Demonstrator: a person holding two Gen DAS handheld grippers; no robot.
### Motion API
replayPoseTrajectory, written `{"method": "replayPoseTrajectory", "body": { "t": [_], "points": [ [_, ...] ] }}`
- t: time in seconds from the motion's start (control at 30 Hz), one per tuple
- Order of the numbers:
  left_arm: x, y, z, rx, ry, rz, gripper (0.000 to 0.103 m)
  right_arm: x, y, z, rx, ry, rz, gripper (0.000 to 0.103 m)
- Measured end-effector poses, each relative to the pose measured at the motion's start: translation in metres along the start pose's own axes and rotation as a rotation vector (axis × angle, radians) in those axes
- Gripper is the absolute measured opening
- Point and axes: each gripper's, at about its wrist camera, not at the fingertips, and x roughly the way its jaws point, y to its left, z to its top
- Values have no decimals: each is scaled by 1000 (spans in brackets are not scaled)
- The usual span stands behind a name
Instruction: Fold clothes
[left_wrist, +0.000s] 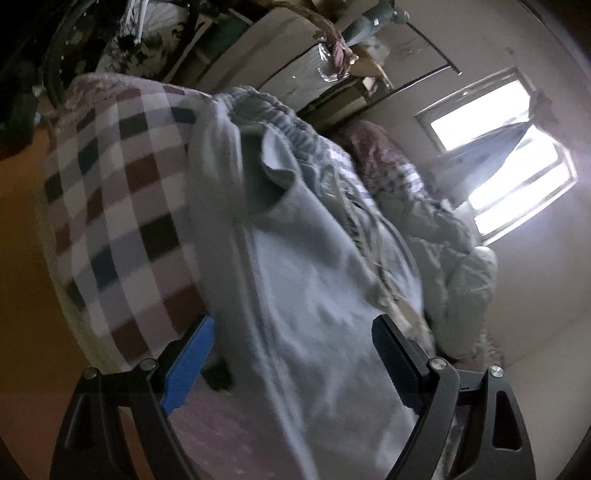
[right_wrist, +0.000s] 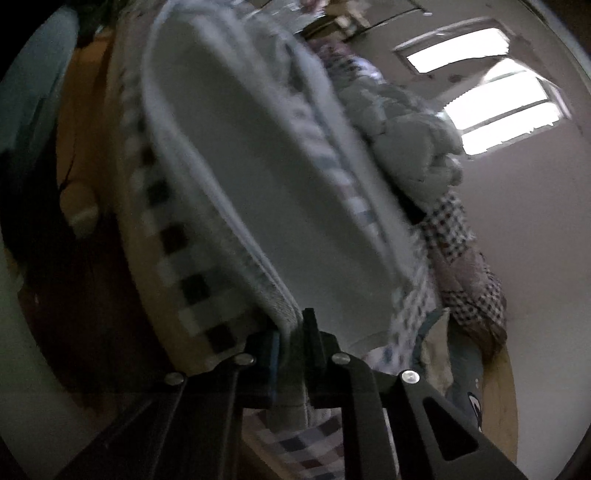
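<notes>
While one grey garment (left_wrist: 295, 266) drapes one checked bedcover (left_wrist: 122, 206), left hand-held gripper (left_wrist: 291, 354) gaping, right hand-held gripper (right_wrist: 293, 354) clamping its hem.

Checked bedspread (left_wrist: 110, 206) left free; quilt heap (left_wrist: 443, 243) blocks right (crumpled).

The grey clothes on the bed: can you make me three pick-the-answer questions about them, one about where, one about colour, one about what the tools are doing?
1. Where does the grey garment lie?
A. on the checked blanket
B. on a chair
C. on the floor

2. What colour is the pad on one finger of the left tool?
A. red
B. blue
C. yellow

3. What is the right tool doing?
A. hanging open
B. pinching the garment's edge
C. holding a book

Answers:
1 A, the checked blanket spreads beneath it.
2 B, the left wrist view shows a blue pad.
3 B, cloth is squeezed between its closed fingers.
</notes>
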Motion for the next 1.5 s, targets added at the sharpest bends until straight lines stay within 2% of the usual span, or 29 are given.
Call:
{"method": "replayPoseTrajectory", "body": {
  "t": [0.2, 0.33, 0.43, 0.63, 0.8, 1.03, 1.1, 1.13, 1.17, 1.2, 1.27, 1.5],
  "points": [
    [13, 3, 15, 41, 43, 37, 90, -27, -47, 33, 99, -45, -56, 9],
    [23, 1, 24, 69, 71, 37, 90, -45, -53, 41, 97, -57, -95, 9],
    [28, 1, 35, 52, 66, 9, 90, -53, -55, 44, 107, -51, -110, 9],
    [30, 15, 69, -46, 27, -83, 90, -61, -57, 42, 113, -29, -145, 8],
    [36, 28, 94, -118, 37, -175, 90, -70, -58, 46, 88, -20, -184, 6],
    [49, 42, 120, -159, 50, -237, 89, -87, -71, 45, 84, 5, -252, 3],
    [57, 41, 124, -140, 74, -215, 80, -91, -77, 44, 100, 18, -266, 2],
    [62, 39, 125, -124, 87, -193, 57, -94, -81, 43, 109, 24, -273, 2],
    [66, 38, 126, -109, 103, -147, 20, -95, -81, 43, 109, 31, -275, 2],
    [71, 37, 125, -93, 119, -96, 17, -95, -82, 43, 108, 38, -277, 2],
    [67, 33, 124, -61, 83, -97, 12, -92, -80, 43, 102, 54, -264, 2],
    [13, 20, 118, -40, -40, -205, 7, -90, -78, 48, 104, 55, -271, 3]
  ]
}}
